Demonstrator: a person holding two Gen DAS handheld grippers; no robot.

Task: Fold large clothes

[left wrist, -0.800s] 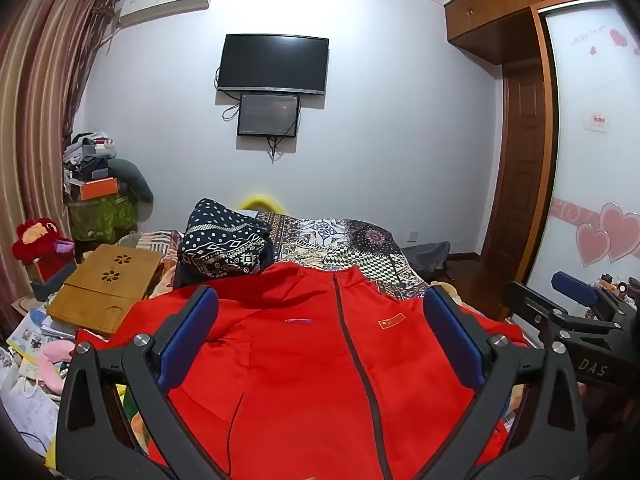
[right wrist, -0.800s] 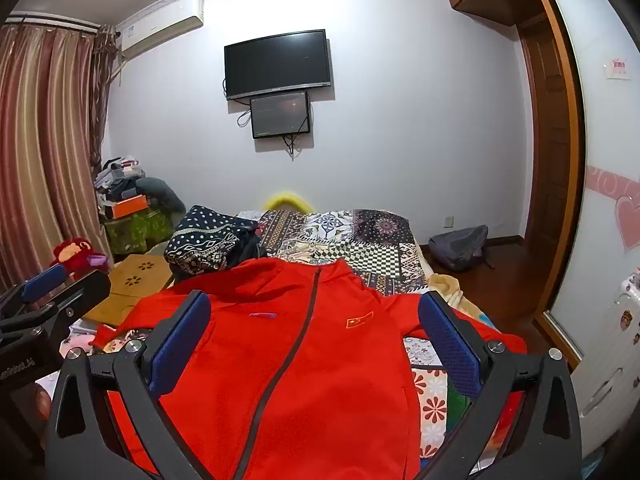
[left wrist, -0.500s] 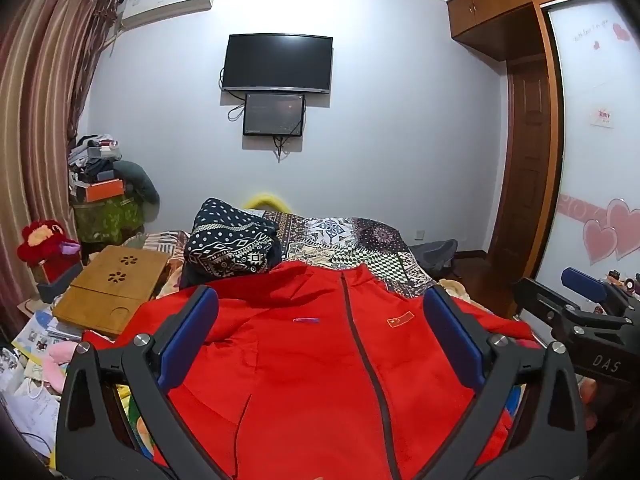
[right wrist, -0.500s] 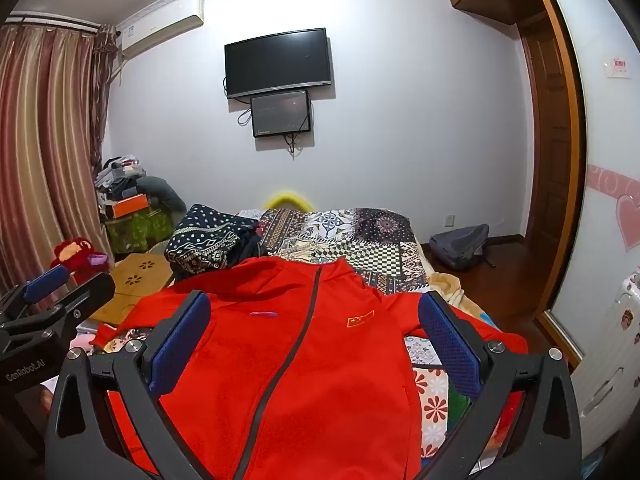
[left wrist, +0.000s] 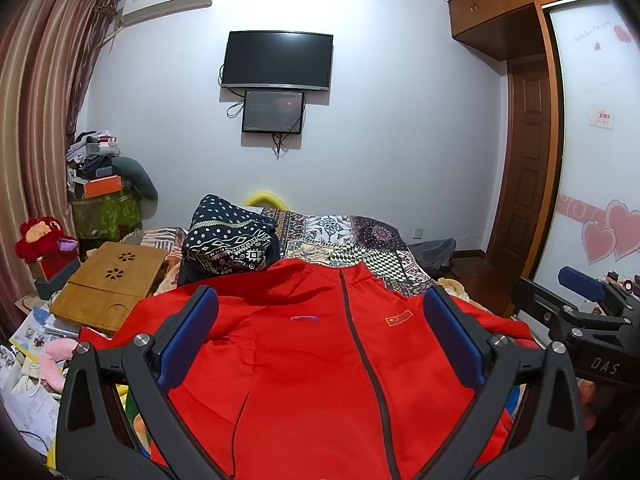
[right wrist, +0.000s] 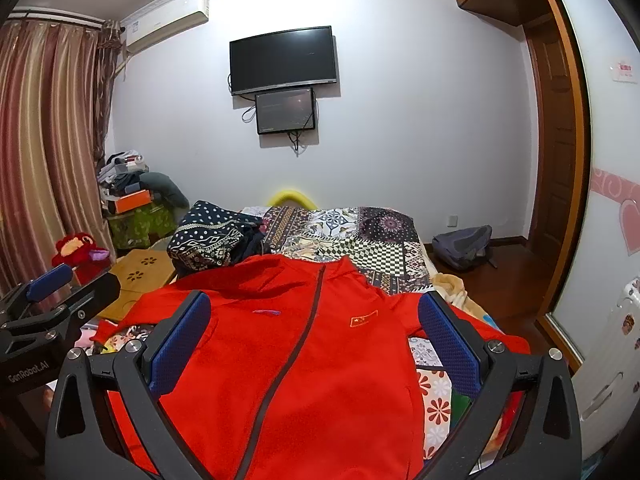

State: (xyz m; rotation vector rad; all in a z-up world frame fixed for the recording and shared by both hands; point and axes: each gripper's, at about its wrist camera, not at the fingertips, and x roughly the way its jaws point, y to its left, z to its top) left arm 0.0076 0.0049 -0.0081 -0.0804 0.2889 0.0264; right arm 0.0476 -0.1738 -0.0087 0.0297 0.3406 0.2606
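A large red zip-up jacket (left wrist: 312, 360) lies spread face up on the bed, collar towards the far wall, sleeves out to both sides; it also shows in the right wrist view (right wrist: 304, 356). My left gripper (left wrist: 320, 328) is open and empty, held above the jacket's chest. My right gripper (right wrist: 316, 324) is open and empty, also above the chest. The right gripper shows at the right edge of the left wrist view (left wrist: 576, 312), and the left gripper at the left edge of the right wrist view (right wrist: 52, 304).
A folded dark patterned cloth (left wrist: 232, 240) sits beyond the collar on the patchwork bedspread (left wrist: 352, 240). A wooden lap tray (left wrist: 108, 280), papers and toys crowd the left side. A grey backpack (right wrist: 464, 244) lies on the floor by the door. A TV (left wrist: 278, 60) hangs on the far wall.
Both grippers have tilted or drifted slightly, so the jacket sits a little to the right in the left wrist view; both stay open and the jacket has not moved.
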